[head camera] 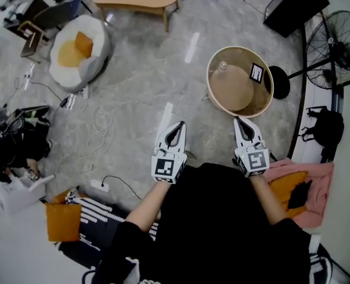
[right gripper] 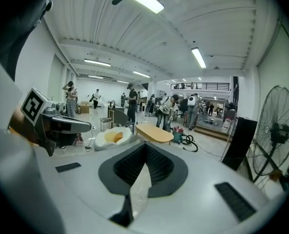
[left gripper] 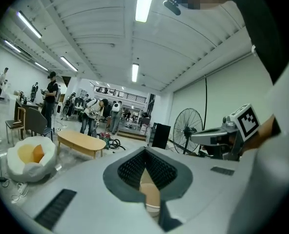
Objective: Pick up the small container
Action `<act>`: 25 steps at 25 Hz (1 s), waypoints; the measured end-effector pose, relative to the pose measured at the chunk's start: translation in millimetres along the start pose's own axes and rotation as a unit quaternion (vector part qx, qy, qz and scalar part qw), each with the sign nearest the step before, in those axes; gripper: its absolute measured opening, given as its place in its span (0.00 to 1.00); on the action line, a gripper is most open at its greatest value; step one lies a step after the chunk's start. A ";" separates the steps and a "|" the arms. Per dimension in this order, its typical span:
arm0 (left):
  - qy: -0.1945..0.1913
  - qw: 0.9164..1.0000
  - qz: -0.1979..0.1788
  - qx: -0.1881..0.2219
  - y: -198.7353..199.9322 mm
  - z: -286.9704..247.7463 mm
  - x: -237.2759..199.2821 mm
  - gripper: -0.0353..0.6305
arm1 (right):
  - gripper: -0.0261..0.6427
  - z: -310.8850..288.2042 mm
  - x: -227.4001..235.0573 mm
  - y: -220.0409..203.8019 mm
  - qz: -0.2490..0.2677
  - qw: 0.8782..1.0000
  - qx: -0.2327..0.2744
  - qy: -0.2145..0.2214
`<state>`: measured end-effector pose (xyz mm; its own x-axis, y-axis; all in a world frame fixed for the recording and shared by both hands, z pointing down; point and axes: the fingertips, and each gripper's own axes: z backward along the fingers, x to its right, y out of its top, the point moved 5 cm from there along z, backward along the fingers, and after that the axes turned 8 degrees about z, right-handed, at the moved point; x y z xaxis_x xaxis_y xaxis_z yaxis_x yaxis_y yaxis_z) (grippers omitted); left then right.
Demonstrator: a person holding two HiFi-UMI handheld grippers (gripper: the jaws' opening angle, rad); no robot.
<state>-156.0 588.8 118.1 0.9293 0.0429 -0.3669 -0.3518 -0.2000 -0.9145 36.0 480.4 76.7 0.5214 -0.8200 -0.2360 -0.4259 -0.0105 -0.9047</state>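
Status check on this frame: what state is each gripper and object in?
Left gripper: shut, empty.
Right gripper: shut, empty.
Small container: upright on the round table, no gripper touching it.
Fan: standing upright; cannot tell whether it is spinning.

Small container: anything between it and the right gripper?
Only the round table's raised rim lies between the right gripper and the small container; the marker card sits off to one side.
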 end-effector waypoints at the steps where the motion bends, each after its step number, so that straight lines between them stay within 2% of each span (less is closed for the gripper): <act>1: 0.003 1.000 0.007 0.003 2.3 0.6 -5.2 0.08 | 0.06 -6.8 -0.5 1.5 -0.004 1.000 -0.002 0.000; 4: 0.014 0.999 0.029 0.006 8.1 -0.2 -23.7 0.08 | 0.06 -26.0 -2.3 1.8 -0.012 1.000 -0.001 0.004; 14: 0.030 0.999 0.028 -0.003 16.4 -19.0 -52.5 0.08 | 0.06 -52.5 12.0 -0.5 -0.017 1.000 -0.008 -0.002; 19: 0.055 0.998 0.017 -0.005 27.8 -41.6 -66.7 0.08 | 0.06 -85.0 21.9 -5.9 -0.017 1.000 0.003 0.001; 25: 0.060 0.998 0.016 0.001 35.7 -95.3 -80.1 0.08 | 0.06 -134.6 69.9 -6.6 -0.041 0.999 0.025 -0.004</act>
<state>-232.3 484.9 131.1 0.9244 -0.0810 -0.3726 -0.3813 -0.1980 -0.9030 -24.3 346.0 113.9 0.5583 -0.8133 -0.1637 -0.3444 -0.0476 -0.9376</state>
